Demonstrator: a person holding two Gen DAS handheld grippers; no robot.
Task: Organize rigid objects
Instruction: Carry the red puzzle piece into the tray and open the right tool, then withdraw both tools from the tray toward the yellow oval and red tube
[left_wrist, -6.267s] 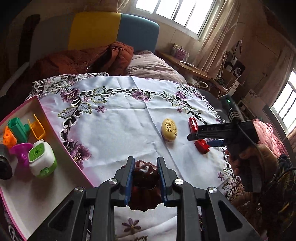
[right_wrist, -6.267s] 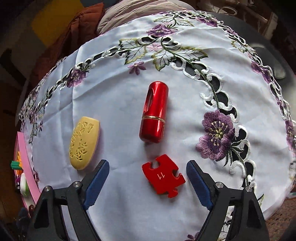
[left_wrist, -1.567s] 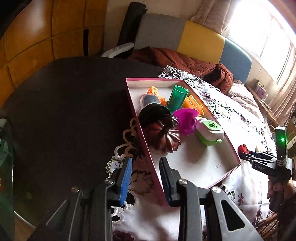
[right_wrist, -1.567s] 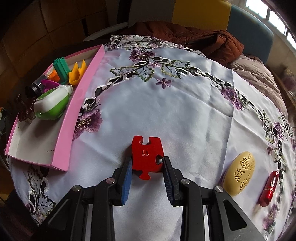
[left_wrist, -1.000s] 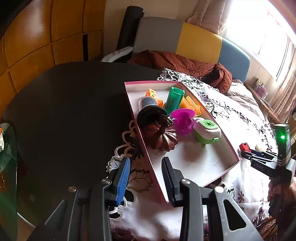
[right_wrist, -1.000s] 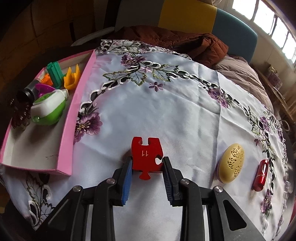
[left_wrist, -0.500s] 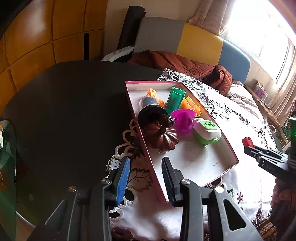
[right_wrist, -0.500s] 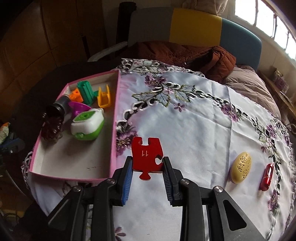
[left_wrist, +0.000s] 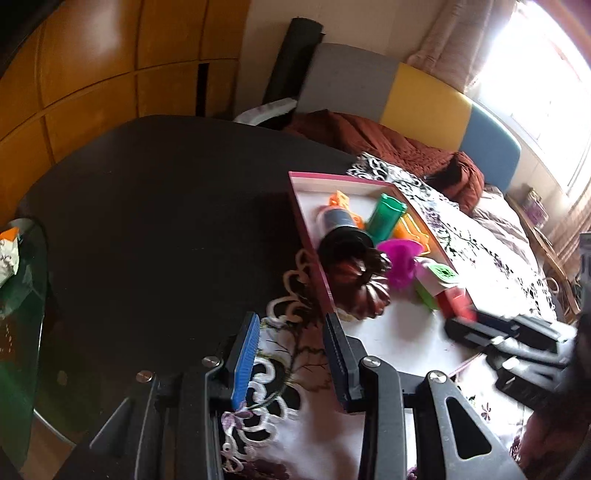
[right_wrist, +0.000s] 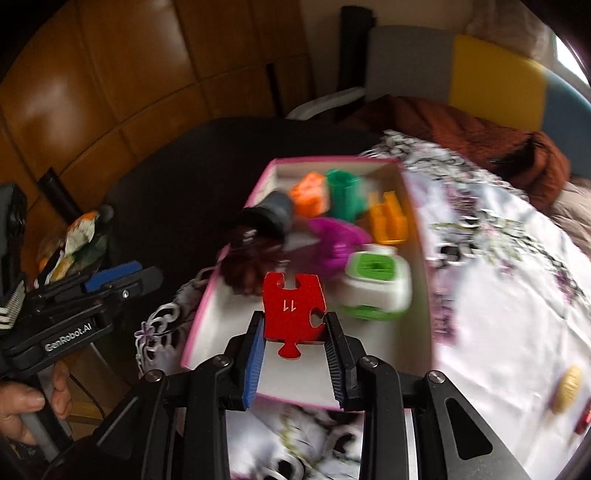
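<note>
My right gripper (right_wrist: 293, 363) is shut on a red puzzle piece (right_wrist: 293, 308) marked 11 and holds it above the near end of the pink-rimmed tray (right_wrist: 221, 273). It also shows in the left wrist view (left_wrist: 456, 302), over the tray (left_wrist: 312, 258). The tray holds a brown pumpkin-shaped mould (left_wrist: 364, 291), a magenta cup (left_wrist: 400, 264), a green and white box (right_wrist: 376, 288), a green cylinder (right_wrist: 343, 199) and orange pieces (right_wrist: 389, 218). My left gripper (left_wrist: 291, 358) is open and empty, at the tray's near left corner.
A yellow oval soap (right_wrist: 569, 384) and a red tube (right_wrist: 583, 419) lie on the embroidered white cloth at the right. Dark bare tabletop (left_wrist: 166, 221) lies left of the tray. A snack bag (right_wrist: 79, 229) sits at the far left.
My right gripper has carried the red puzzle piece left, from over the cloth to above the tray. The left gripper has stayed open at the tray corner.
</note>
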